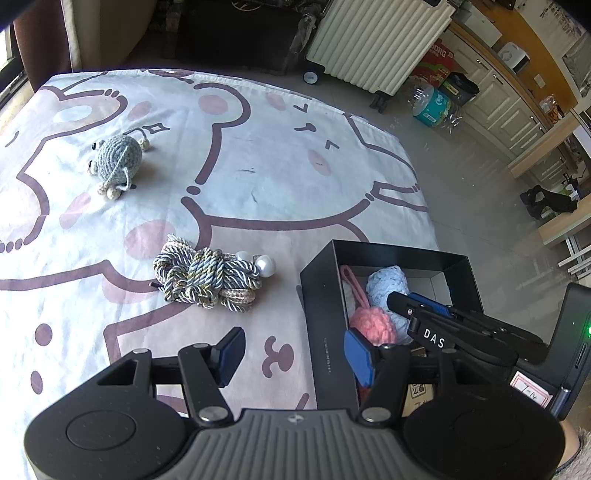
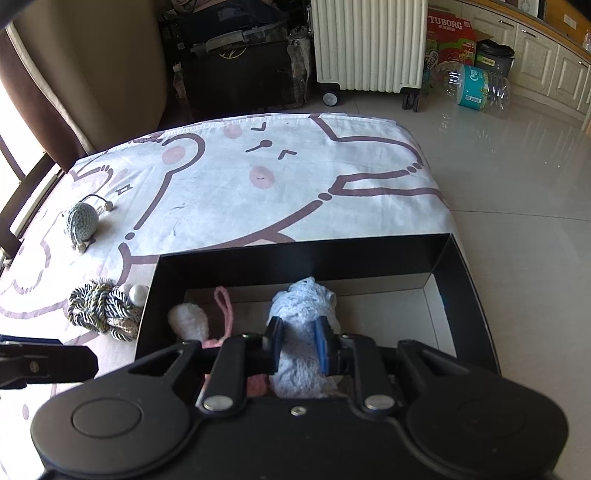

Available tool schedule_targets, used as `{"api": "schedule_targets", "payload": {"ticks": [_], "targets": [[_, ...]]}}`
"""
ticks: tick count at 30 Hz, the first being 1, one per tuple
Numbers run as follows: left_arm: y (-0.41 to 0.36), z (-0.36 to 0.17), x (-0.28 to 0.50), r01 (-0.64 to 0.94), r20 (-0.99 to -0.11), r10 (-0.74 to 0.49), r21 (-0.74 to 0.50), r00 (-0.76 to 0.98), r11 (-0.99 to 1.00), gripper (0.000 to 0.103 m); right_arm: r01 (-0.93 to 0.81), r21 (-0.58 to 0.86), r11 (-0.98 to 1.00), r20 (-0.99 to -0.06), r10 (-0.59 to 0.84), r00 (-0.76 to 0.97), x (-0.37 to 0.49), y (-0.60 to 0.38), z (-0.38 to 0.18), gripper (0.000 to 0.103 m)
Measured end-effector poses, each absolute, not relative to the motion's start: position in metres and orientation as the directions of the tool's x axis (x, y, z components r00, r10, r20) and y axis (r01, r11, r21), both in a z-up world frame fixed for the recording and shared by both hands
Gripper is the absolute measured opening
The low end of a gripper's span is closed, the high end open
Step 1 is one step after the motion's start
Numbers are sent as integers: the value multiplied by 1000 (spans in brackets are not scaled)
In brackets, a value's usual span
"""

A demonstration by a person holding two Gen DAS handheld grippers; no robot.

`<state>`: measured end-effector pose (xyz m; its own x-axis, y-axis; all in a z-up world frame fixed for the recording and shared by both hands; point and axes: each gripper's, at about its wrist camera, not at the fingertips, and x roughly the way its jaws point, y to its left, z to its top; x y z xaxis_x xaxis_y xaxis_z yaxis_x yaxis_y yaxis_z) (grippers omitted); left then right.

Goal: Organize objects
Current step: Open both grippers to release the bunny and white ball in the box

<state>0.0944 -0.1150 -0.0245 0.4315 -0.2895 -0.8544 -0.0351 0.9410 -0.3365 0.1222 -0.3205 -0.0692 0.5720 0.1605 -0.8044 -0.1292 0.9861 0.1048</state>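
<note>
A black open box (image 1: 325, 295) (image 2: 461, 295) sits at the bed's near right corner. Inside lie a pink pom-pom toy (image 1: 373, 325), a white fluffy piece (image 2: 188, 321) and a light blue crochet piece (image 2: 306, 306) (image 1: 388, 288). My right gripper (image 2: 298, 347) is inside the box, its pads on both sides of the blue crochet piece. My left gripper (image 1: 291, 352) is open and empty above the sheet, left of the box. A twisted rope bundle with white beads (image 1: 207, 277) (image 2: 103, 306) lies beside the box. A grey-blue crochet animal (image 1: 118, 158) (image 2: 82, 221) lies farther left.
The bed sheet (image 1: 258, 166) has a pink and brown cartoon print. Beyond the bed stand a white radiator on wheels (image 2: 369, 44), a red carton (image 2: 448, 33), plastic bottles (image 2: 476, 88) and cabinets on a tiled floor.
</note>
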Motion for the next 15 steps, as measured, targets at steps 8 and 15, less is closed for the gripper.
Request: {"api": "schedule_targets", "payload": {"ticks": [8,15], "targets": [[-114,-25,95,-39,-855,-293,-341,428,939,60,-148,230,962,-788,274,551,117,-330,-69,21],[-121,-24,94,-6,-861,-281,-313,424,950,60,-154,211,965,-796,261,547,114,-328,-66,20]]}}
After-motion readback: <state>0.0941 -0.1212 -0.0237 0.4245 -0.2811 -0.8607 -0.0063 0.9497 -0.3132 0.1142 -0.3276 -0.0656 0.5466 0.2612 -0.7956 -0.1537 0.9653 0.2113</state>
